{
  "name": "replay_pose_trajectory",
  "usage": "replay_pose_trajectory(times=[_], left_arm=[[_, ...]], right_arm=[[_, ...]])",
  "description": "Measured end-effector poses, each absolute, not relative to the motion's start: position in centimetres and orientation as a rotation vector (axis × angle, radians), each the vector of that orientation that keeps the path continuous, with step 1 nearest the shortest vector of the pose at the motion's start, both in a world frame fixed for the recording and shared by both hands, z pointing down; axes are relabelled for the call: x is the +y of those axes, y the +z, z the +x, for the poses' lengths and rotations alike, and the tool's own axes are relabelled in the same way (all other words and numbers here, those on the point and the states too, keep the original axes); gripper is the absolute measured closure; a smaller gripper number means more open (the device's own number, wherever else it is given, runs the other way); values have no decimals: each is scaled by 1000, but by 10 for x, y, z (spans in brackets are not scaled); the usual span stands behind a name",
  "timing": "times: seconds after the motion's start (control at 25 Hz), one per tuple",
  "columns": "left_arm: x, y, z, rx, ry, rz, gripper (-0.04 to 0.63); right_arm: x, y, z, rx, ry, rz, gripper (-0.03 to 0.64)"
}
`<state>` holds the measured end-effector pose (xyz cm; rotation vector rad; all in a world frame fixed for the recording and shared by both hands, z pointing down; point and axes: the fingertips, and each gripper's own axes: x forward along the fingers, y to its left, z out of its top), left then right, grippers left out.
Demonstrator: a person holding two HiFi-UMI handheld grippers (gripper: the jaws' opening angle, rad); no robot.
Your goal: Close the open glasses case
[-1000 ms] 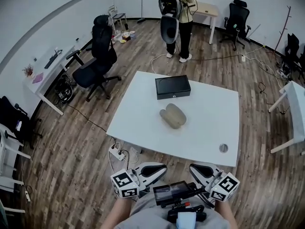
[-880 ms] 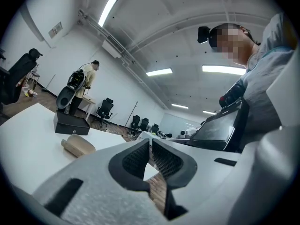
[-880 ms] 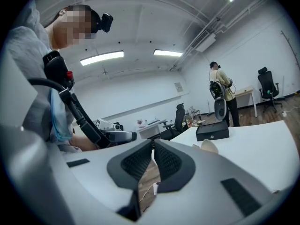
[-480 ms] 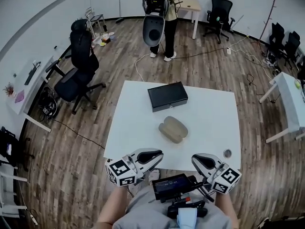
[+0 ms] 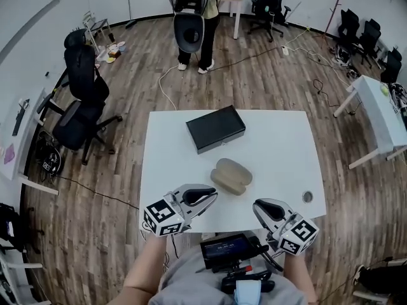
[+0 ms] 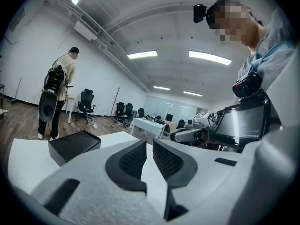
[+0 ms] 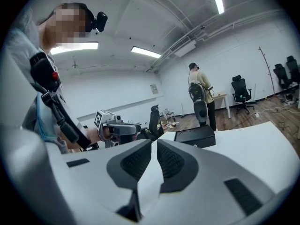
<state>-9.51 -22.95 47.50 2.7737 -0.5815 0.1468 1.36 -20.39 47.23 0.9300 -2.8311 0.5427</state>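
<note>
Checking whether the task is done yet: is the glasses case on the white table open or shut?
Open: the glasses case lies flat, its two tan halves spread side by side.

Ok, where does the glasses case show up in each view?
Head view: the glasses case lies near the middle of the white table, just below the black box in the picture.
Left gripper view: not in it.
Right gripper view: not in it.
Shared landmark: the black box, left of centre in the left gripper view and just right of centre in the right gripper view.
</note>
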Motion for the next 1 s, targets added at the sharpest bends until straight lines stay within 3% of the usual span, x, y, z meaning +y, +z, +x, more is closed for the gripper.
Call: replay_pose_trajectory(times=[0.24,0.36,0.56,0.68,1.0], left_arm=[[-270,501,-89,-519,333,2760,557],[-293,520,-82,-483,510,2781,464],[-328,557,-68,-420,782,2773,462],[-343,582,-63,-379,948,2753,462],[-358,639,-56,-284,1212,2664,462]], right_arm=[[-238,481,19,-2822,549,951,583],[-260,496,31,-2774,535,975,581],[-285,541,42,-2611,516,934,565],[-298,569,39,-2518,498,891,515],[-325,623,38,-2361,473,879,514]])
